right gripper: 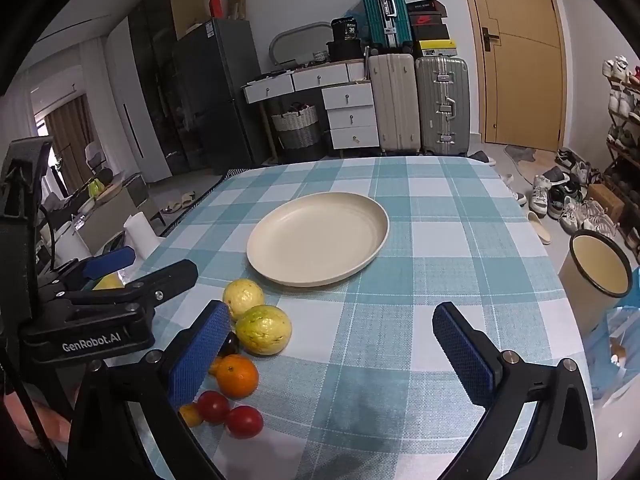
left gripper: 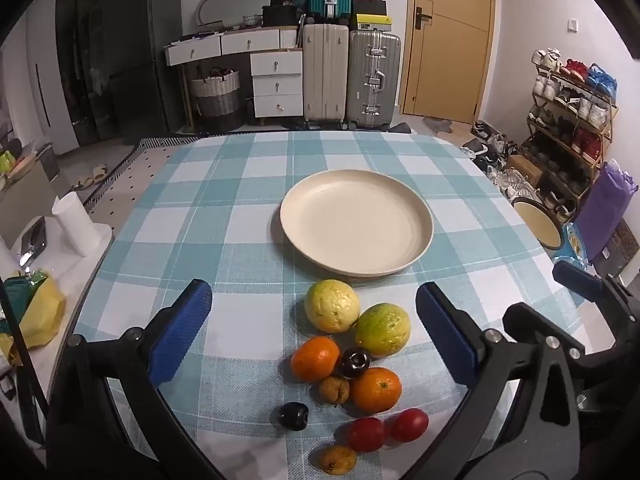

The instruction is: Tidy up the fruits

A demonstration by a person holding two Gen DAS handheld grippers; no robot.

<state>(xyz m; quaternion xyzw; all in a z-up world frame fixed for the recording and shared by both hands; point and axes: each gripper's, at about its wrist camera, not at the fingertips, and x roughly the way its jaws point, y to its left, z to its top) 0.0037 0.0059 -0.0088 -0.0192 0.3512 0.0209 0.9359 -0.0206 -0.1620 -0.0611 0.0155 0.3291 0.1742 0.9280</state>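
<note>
A cream plate [left gripper: 356,222] lies bare on the checked tablecloth, also in the right wrist view [right gripper: 318,238]. Near the front edge lies a cluster of fruit: two yellow-green guavas [left gripper: 332,306] [left gripper: 383,329], two oranges [left gripper: 315,358] [left gripper: 376,390], two dark plums [left gripper: 353,362] [left gripper: 293,416], two red tomatoes [left gripper: 366,434] [left gripper: 410,424] and two small yellow-brown fruits [left gripper: 334,390]. My left gripper [left gripper: 314,336] is open and empty, its fingers to either side of the cluster above it. My right gripper [right gripper: 332,354] is open and empty, right of the fruit [right gripper: 263,330].
The table [left gripper: 224,240] has rounded edges. A cream bin [right gripper: 596,276] stands by its right side, a shoe rack [left gripper: 568,108] further right. A white roll [left gripper: 74,224] stands on a side counter left. Suitcases and drawers line the far wall.
</note>
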